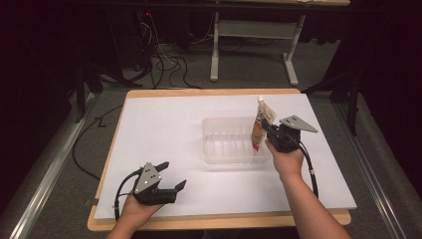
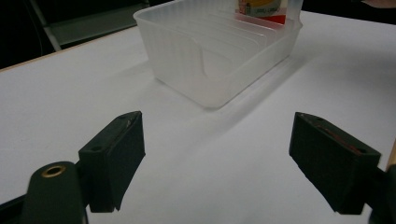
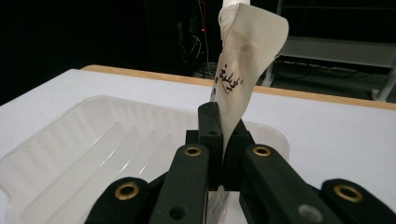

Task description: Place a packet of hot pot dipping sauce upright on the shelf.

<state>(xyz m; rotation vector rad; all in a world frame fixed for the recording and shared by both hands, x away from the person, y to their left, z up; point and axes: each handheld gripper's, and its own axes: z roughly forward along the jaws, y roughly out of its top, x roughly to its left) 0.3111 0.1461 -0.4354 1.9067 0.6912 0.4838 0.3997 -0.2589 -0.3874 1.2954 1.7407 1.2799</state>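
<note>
— High view: pouch (image 1: 260,125) upright at right end of clear plastic tray (image 1: 229,142), lower part inside tray, white cap up top.
— Held how?
— Clenched between right gripper (image 1: 267,130) jaws, mid-body. Right gripper view: pouch (image 3: 243,70) pinched tight between both black jaws, cream upper part creased and curling above, dark print on it, ribbed tray (image 3: 93,144) below.
— And the left?
— Left gripper (image 1: 171,175) released, jaws spread wide, nothing between; near front left of white tabletop (image 1: 164,119), well apart from tray. Left gripper view: tray (image 2: 187,51) ahead, red-edged pouch bottom (image 2: 261,11) at far end.
— Beyond that?
— Wooden table edge (image 1: 209,92) around white top; cables (image 1: 164,59) and a white table frame (image 1: 249,35) on floor behind.
</note>
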